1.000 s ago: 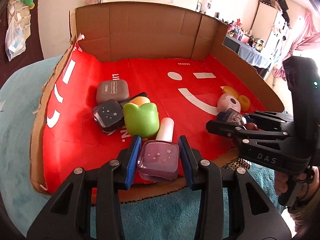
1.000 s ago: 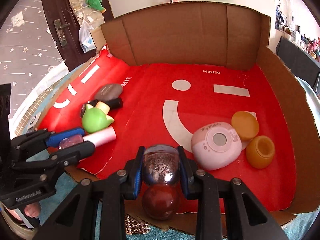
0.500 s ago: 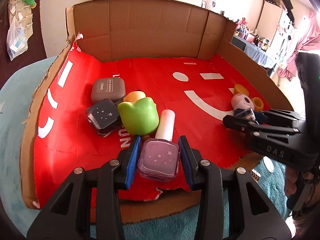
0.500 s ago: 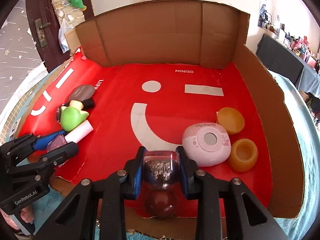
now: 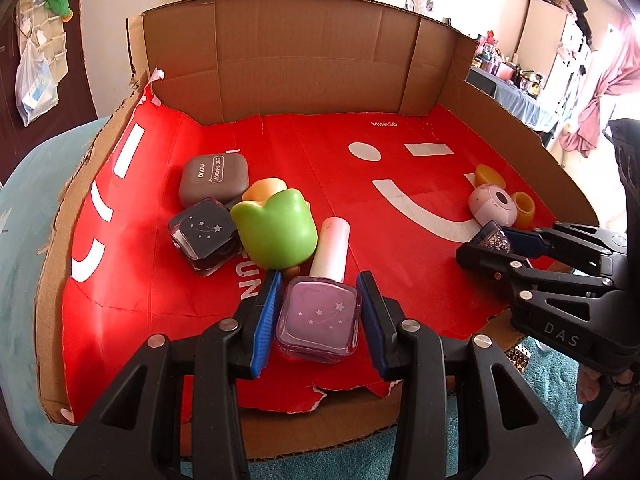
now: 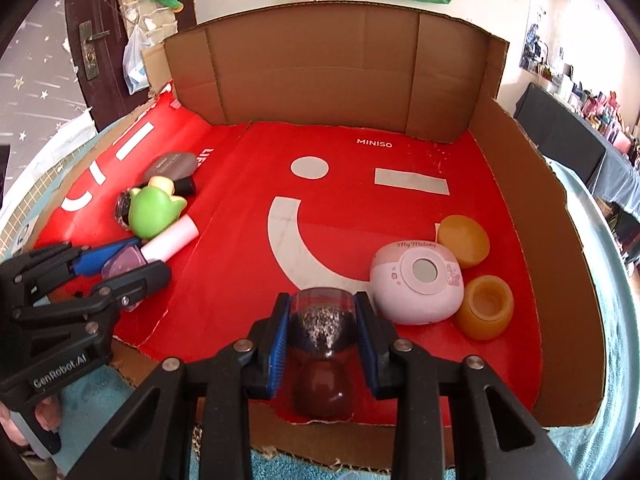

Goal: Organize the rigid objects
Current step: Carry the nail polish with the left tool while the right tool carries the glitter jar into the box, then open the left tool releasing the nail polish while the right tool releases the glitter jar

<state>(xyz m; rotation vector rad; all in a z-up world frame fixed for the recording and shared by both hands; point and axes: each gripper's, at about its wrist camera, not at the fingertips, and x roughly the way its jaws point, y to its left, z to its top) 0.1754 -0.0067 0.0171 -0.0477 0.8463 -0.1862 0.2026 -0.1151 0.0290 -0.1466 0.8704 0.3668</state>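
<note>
A lived-in room with a dark door and cluttered shelves surrounds a shallow brown cardboard tray [image 5: 288, 56] lined with red printed paper, set on a teal fuzzy cover.

At the tray's left front, the left hand-held gripper [image 5: 318, 312] is clamped on a square lilac glass nail-polish bottle with a white cap [image 5: 320, 320], blue pads on its flat sides. It lies on the liner, cap towards a green tulip-shaped plastic case [image 5: 276, 232], just beside a dark square starred bottle [image 5: 202, 234] and a grey eye-shadow compact [image 5: 212, 180]. Glass is probably stiff, slick and breakable, so the flat faces look the safest hold.

At the right front, the right hand-held gripper [image 6: 322, 332] grips a round clear glitter-filled bottle with a dark red ball cap [image 6: 322, 320]; its curved walls could slip or twist. Near it rest a pink rounded mirror case [image 6: 416, 284] and two amber pot halves [image 6: 484, 306].
</note>
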